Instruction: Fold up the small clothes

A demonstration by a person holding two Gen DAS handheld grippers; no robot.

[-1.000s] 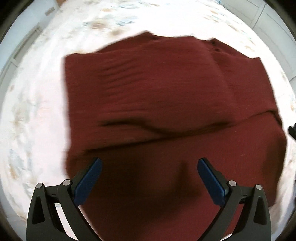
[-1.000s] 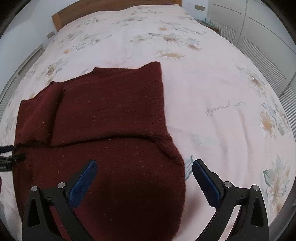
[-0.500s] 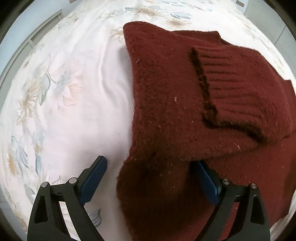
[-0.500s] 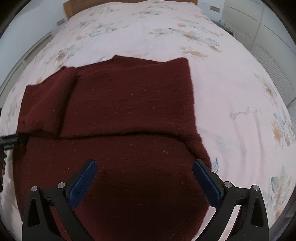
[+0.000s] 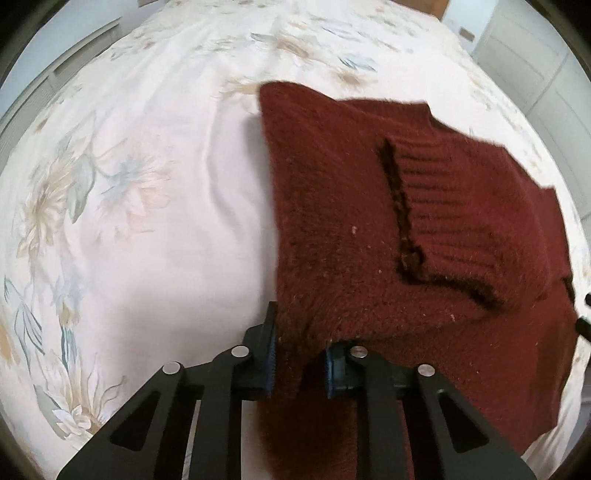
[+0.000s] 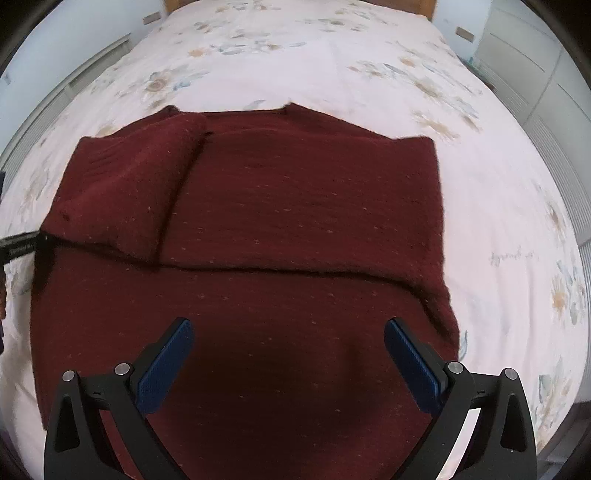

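A dark red knit sweater (image 5: 369, 221) lies flat on the bed, partly folded, with a ribbed sleeve cuff (image 5: 443, 206) laid across its body. My left gripper (image 5: 299, 332) is at the sweater's left edge. Its jaws are closing, and the blue pads pinch a bunched fold of that edge. In the right wrist view the same sweater (image 6: 295, 206) spreads out with the sleeve (image 6: 129, 192) folded in at the left. My right gripper (image 6: 288, 328) hovers open over the sweater's near part, with nothing between its fingers.
The bed's pale floral sheet (image 5: 129, 184) surrounds the sweater, with wide bare sheet (image 6: 498, 221) to its right. White wardrobe doors (image 6: 535, 66) stand at the far right and a wooden headboard (image 6: 295, 4) at the far end.
My left gripper moved from over the sweater's middle to its left edge and closed from wide open onto the fabric. The right gripper drifted left over the sweater and stayed open.
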